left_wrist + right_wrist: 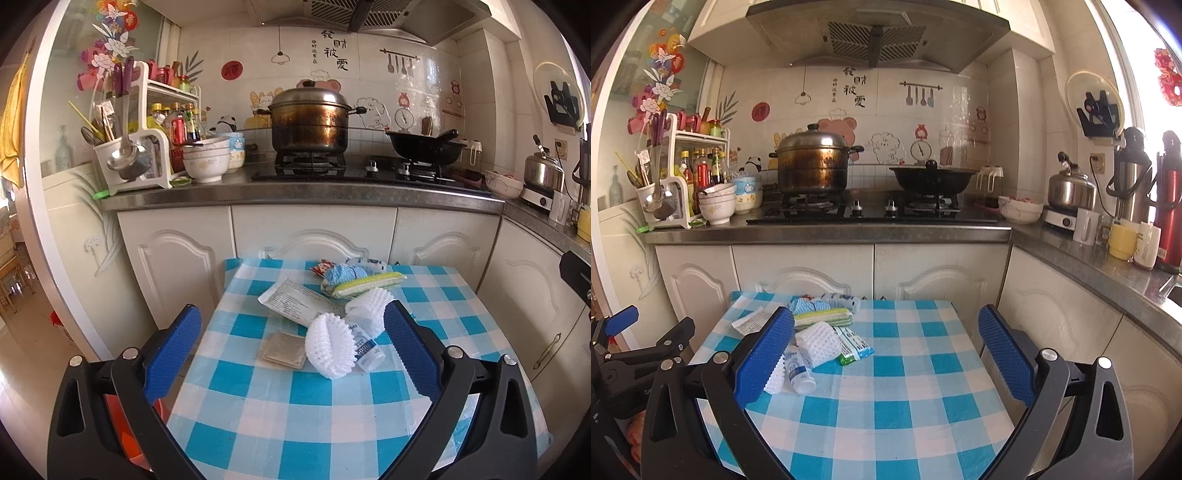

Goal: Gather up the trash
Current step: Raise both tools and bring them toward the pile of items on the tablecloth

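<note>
Lying in a loose heap on the checked counter [332, 406], the trash sits ahead of both tools, toward the far edge. The left tool [293, 343] hangs above the near part of the heap with its blue ribbed fingers [173, 354] wide apart and holding nothing — between them lie a white foam net sleeve [327, 345], a small white bottle [365, 347] with blue print just beside it, and a flat square tan packet [284, 350]. A second foam net [367, 304] lies a little farther off, touching a long white printed pouch [295, 301]. Beyond these are a green-and-yellow striped sponge cloth [364, 284], a light blue knitted wad [343, 274] and a red wrapper [321, 266].

The right tool [886, 350] is spread open too, empty, over bare blue-and-white cloth; the heap lies at its left finger [764, 354], which partly hides one foam net. From this view a green-edged plastic wrapper [855, 345] shows just right of the foam net [818, 343]. The nets are soft, dimpled mesh; the bottle is smooth plastic.
</note>
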